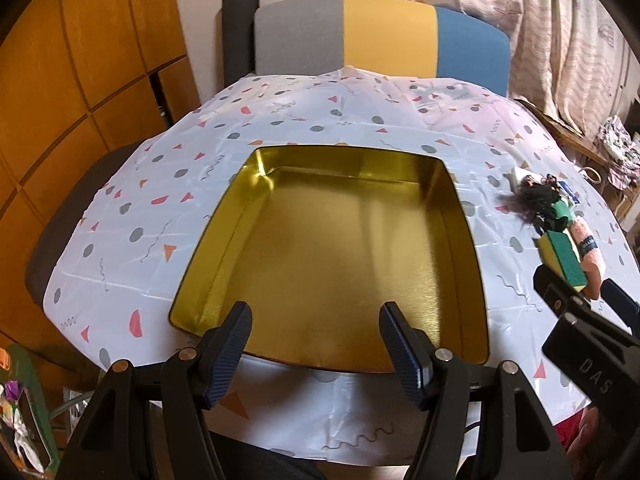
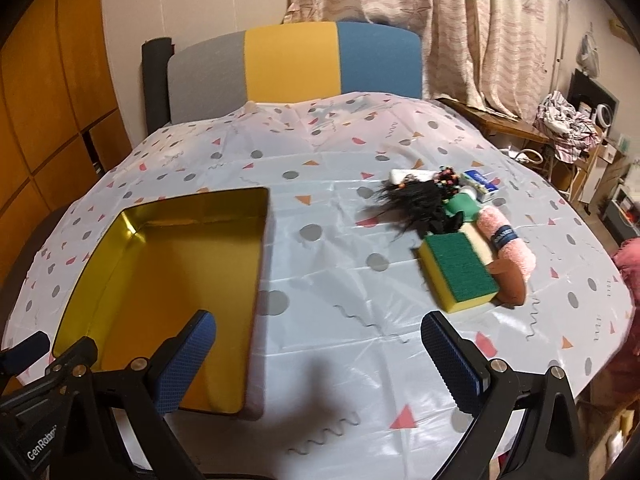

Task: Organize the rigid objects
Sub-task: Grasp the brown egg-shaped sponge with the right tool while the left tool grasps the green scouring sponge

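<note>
An empty gold tin tray [image 1: 460, 216] lies on the patterned tablecloth; it also shows in the right wrist view [image 2: 262, 240]. My left gripper [image 1: 316, 344] is open and empty, hovering over the tray's near edge. My right gripper [image 2: 318, 354] is open and empty, above the cloth right of the tray. A pile lies at the right: a yellow-green sponge [image 2: 458, 272], a pink rolled towel [image 2: 506, 242], a brown object [image 2: 510, 278], a black hair bundle [image 2: 416, 200], a green item [image 2: 464, 206], a white-blue box [image 2: 480, 184] and a white tube [image 2: 404, 175]. The sponge [image 1: 562, 258] also shows in the left view.
A chair with a grey, yellow and blue back [image 2: 292, 64] stands beyond the table. Curtains [image 2: 440, 20] hang behind. Wooden cabinets [image 1: 80, 60] are at the left. Cluttered furniture [image 2: 572, 128] stands at the far right.
</note>
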`<move>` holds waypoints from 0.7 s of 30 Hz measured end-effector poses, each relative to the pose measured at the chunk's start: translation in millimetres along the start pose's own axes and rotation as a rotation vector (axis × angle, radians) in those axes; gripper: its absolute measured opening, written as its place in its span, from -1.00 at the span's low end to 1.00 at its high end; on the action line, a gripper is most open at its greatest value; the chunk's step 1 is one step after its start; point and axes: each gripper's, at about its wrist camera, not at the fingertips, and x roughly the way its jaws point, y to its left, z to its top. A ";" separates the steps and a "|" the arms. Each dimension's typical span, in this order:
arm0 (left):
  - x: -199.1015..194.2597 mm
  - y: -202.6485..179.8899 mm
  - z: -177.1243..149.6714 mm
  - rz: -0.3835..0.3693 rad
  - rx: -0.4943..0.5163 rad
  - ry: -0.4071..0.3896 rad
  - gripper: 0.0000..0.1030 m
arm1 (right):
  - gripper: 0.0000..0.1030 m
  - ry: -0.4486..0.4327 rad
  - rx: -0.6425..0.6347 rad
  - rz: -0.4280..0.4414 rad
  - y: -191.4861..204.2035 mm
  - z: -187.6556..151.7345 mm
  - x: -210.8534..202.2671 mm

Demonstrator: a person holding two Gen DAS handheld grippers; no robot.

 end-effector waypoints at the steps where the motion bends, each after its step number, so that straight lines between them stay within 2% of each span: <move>1: 0.3 -3.1 0.4 -0.017 0.006 0.004 0.31 | 1.00 -0.006 0.004 -0.005 -4.7 0.8 -0.6; 7: 8.7 -25.0 1.5 -0.237 0.021 0.073 0.31 | 1.00 -0.024 0.039 -0.073 -61.3 -0.1 13.1; 12: 14.2 -55.5 -4.3 -0.318 0.087 0.098 0.31 | 1.00 -0.006 0.105 -0.159 -128.7 -12.0 32.7; 16: 20.3 -72.7 -6.5 -0.495 0.087 0.155 0.31 | 1.00 -0.023 0.248 -0.172 -196.0 -24.4 43.3; 18: 20.7 -84.5 -7.1 -0.503 0.106 0.164 0.31 | 1.00 -0.051 0.323 -0.161 -226.7 -28.6 46.2; 21: 21.6 -99.4 -8.3 -0.513 0.139 0.169 0.30 | 0.98 -0.079 0.335 -0.170 -249.0 -24.3 55.9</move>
